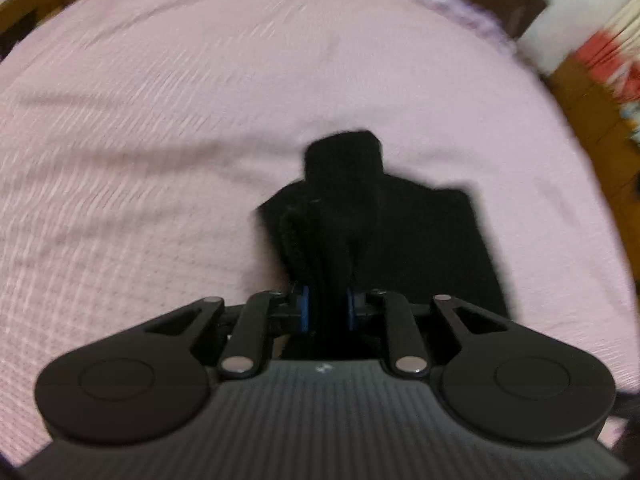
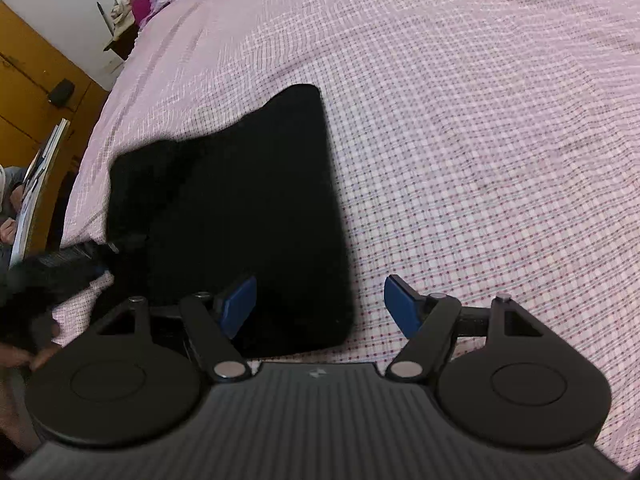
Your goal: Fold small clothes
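Black garment [image 2: 240, 216] on the pink checked bedsheet [image 2: 480, 160], no readable writing.
Your left gripper [image 1: 327, 308] pinches a bunched fold of it; your right gripper [image 2: 320, 304] hangs spread wide over its near right corner.

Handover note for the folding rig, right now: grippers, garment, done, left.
Left gripper: shut on a bunched fold of the black garment, lifting that edge off the pink checked bedsheet. The left wrist view is motion-blurred.
Right gripper: open, holding nothing, hanging over the garment's near right corner.
Garment: mostly flat on the sheet, its right edge straight; its left side is raised toward the left gripper.
Done: one edge picked up.
Left: probably carry that edge across, lay it down, smooth it, then finish the folds. I cannot tell what kind of garment it is.
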### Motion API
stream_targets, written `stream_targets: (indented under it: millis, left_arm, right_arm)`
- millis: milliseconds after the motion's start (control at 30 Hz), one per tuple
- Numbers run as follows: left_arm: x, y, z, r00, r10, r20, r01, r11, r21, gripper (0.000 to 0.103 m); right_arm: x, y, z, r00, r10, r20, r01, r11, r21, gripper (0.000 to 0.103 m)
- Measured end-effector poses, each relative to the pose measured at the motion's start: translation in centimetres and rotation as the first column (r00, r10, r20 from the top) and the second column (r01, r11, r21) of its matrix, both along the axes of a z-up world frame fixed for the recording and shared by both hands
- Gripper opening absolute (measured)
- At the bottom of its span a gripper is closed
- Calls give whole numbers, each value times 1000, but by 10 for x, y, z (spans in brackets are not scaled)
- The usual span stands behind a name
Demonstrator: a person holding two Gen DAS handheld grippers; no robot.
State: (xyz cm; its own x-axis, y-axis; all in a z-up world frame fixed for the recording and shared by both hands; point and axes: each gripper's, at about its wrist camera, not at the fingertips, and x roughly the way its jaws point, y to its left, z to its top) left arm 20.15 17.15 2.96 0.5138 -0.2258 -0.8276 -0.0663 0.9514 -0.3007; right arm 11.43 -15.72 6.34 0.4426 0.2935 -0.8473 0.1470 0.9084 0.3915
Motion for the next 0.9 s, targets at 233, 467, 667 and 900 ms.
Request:
stream_targets:
  millis: [233,467,667,900]
  left_arm:
    - [3,12,-5,1000,13,-16,-14,999,-42,46]
    - [-10,9,-7,997,-31,-77,30,1000,-8,58]
    - [-24,22,-15,992,9,-125,-4,999,37,74]
    - [-21,20,10,994,-47,-101,46,999,-16,72]
  right_arm:
    - [3,16,-6,999,39,2,-39,999,1,77]
    - [16,24,-14,998,58,5,-58,998,-15,77]
    - [13,19,-48,993,67,-96,-71,997,-37,80]
    - [16,8,-27,994,82,-76,-79,996,36,87]
